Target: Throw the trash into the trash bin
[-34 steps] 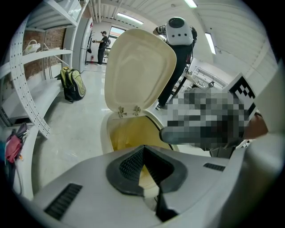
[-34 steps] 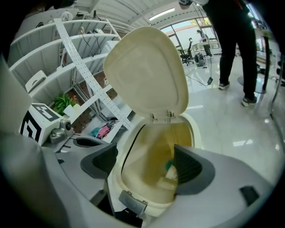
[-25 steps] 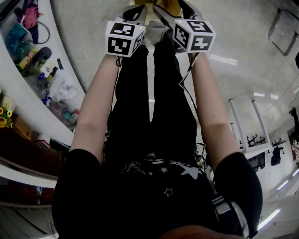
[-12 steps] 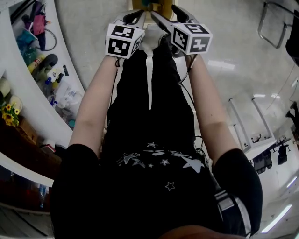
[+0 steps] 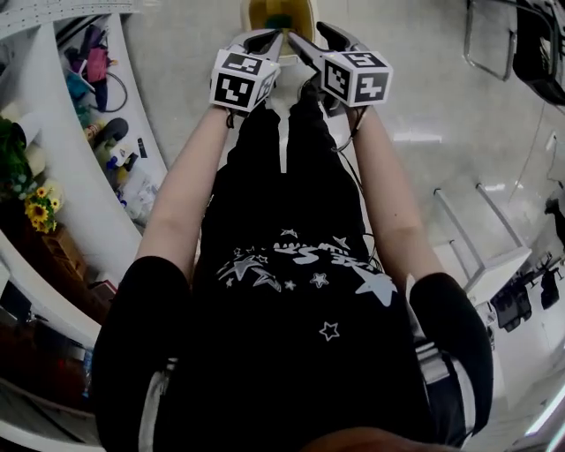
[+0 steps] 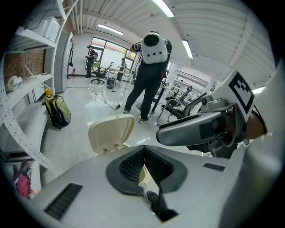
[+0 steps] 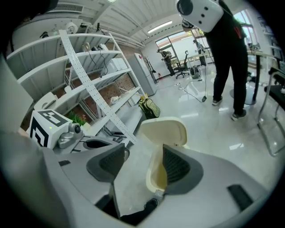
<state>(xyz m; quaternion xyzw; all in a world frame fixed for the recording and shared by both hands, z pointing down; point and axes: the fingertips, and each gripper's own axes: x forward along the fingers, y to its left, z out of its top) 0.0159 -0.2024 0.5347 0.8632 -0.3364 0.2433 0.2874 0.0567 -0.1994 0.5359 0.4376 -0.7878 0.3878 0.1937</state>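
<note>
The left gripper (image 6: 143,150) is over the open trash bin (image 5: 307,19), jaws closed tip to tip, nothing in them. The right gripper (image 7: 143,156), just beside, has jaws wide apart w/ a pale sheet of trash (image 7: 131,178) between them, above the bin.

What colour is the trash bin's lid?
Cream, a pale yellowish white. The lid stands open and shows best in the right gripper view.

The head camera looked steeply down over the left claw (image 5: 261,37) and right claw (image 5: 305,33); each claw's own camera sat close behind its jaws, all three sharing the trash bin (image 5: 278,16) just ahead.
</note>
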